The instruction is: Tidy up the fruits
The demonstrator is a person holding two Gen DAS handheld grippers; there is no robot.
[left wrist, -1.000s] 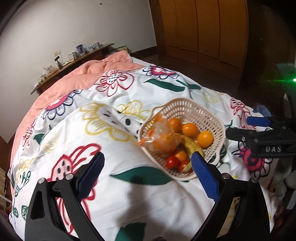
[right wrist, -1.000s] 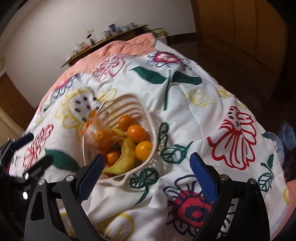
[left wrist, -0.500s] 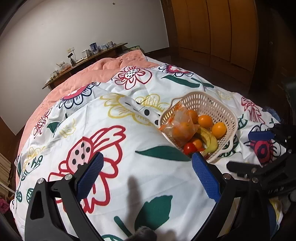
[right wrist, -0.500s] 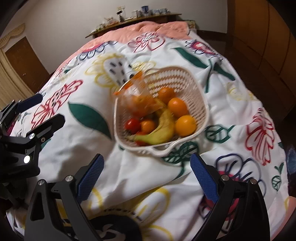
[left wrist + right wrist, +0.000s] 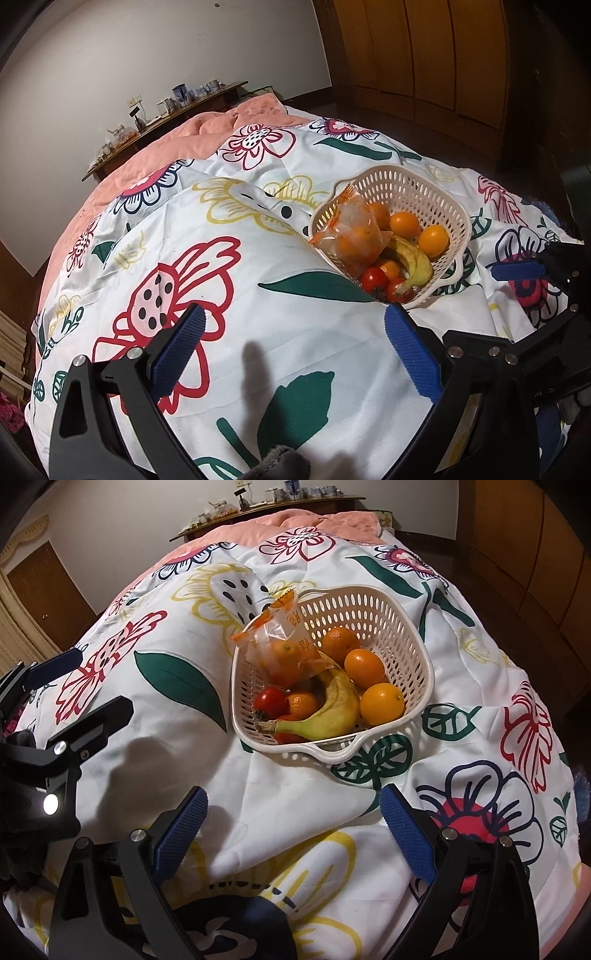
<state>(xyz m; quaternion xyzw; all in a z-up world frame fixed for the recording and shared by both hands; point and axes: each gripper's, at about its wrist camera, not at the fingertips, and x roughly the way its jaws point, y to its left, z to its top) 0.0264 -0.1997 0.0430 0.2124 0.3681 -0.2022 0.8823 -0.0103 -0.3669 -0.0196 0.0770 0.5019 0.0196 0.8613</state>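
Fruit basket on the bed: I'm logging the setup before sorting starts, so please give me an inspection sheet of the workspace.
Surface: bed with a flowered quilt, rumpled, pink blanket beyond.
Job's things: basket holds a banana, loose oranges, tomatoes and a bag of oranges leaning over the rim.
Clutter: nothing seen on the quilt.
Grippers: left gripper opening, nothing between its jaws; right gripper open and empty, short of the basket.
Cables: nothing seen.
Surroundings: shelf of small items by the wall, wooden wardrobe.
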